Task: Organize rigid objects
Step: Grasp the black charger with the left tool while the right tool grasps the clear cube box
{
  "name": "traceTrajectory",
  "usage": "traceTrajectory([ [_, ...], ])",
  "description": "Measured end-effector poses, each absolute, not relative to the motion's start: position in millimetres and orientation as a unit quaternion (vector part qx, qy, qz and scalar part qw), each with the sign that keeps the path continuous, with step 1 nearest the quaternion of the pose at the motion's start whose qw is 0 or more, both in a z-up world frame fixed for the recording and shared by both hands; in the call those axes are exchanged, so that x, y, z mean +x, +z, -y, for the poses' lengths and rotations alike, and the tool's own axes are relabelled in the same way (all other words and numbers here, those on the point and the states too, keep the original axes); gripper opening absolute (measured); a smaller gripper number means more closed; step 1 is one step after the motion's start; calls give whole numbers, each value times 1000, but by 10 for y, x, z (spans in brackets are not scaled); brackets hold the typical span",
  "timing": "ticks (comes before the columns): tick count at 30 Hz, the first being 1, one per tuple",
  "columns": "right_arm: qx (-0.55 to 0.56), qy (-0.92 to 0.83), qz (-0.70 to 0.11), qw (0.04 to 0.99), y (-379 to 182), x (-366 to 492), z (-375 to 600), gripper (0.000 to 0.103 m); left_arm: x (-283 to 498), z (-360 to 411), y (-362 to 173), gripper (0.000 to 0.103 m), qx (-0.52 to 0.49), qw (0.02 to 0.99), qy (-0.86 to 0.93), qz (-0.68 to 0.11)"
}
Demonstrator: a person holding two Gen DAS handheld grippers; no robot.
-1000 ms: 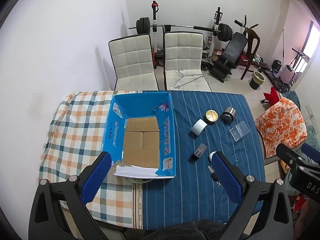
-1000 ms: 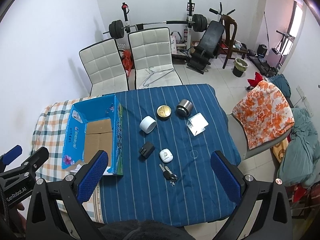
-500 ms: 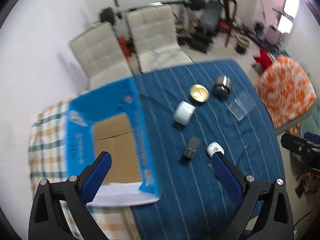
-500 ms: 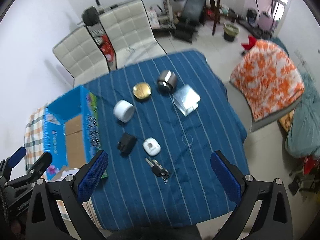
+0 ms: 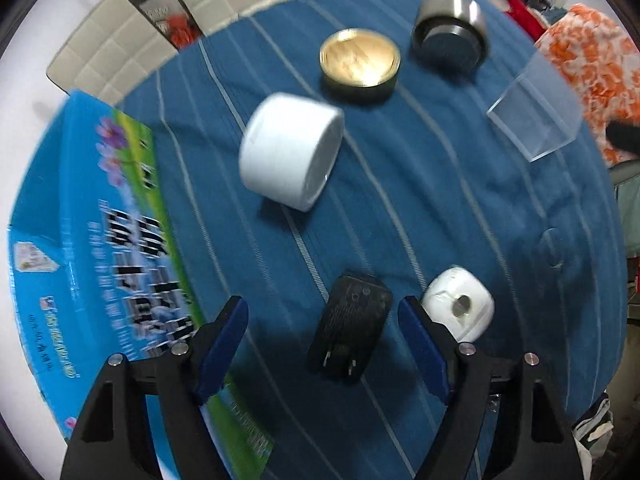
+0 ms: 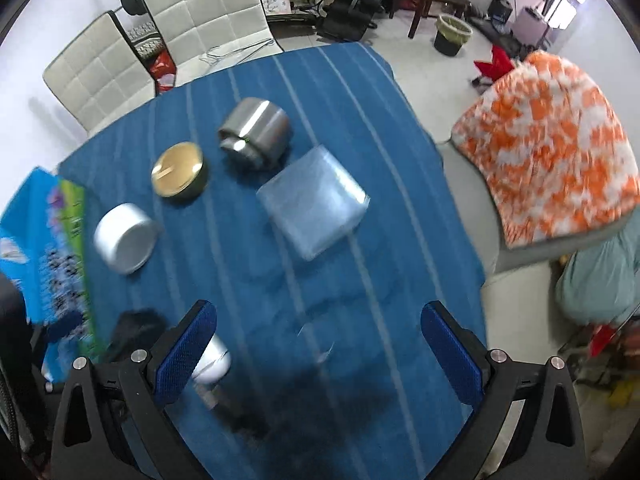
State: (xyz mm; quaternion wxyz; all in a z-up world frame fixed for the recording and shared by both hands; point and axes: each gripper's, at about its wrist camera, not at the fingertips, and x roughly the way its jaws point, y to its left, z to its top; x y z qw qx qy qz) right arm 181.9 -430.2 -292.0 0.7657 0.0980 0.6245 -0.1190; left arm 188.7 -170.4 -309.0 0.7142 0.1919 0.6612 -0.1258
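Your left claw [image 5: 322, 330] hangs low over the counter [image 5: 440, 208], which is covered in a blue striped cloth. Its blue pads are spread wide and hold nothing. The black plug adapter [image 5: 352, 330] lies flat on the cloth right between the two pads, prongs pointing back toward you, touching neither pad. Just beyond the right-hand pad sits the small white rounded case [image 5: 460, 308], close beside the adapter but outside the claw's gap. Farther ahead, the white cylinder [image 5: 290, 152] lies on its side, and beyond it are the gold-lidded tin [image 5: 360, 62] and the steel cup [image 5: 450, 34], the cup tipped on its side. The clear plastic box [image 5: 534, 114] stands well off to the right. The blue cardboard box [image 5: 88, 240] runs along the left, its printed wall just beside the left-hand pad.

Your right claw [image 6: 318, 350] is also wide open and empty, hovering above bare cloth near the counter's front. The clear plastic box [image 6: 314, 202] lies ahead of it, roughly centred on the gap but well apart from the pads. The white rounded case [image 6: 214, 362] peeks out from behind its left-hand pad; the view there is blurred, so whether they touch cannot be told.
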Motion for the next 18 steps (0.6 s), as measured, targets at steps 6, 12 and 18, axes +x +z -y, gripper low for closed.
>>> traceTrajectory([
  [6, 37, -105, -637, 763, -3195, 2397, 4439, 103, 1999, 1625, -3289, 33, 125, 700, -126, -691],
  [12, 8, -69, -678, 732, -3518, 2800, 4443, 103, 2118, 1593, -3257, 29, 86, 716, -89, -687],
  [18, 64, -60, -715, 693, -3858, 2933, 4525, 79, 2190, 1510, -3248, 31, 63, 715, -73, -692],
])
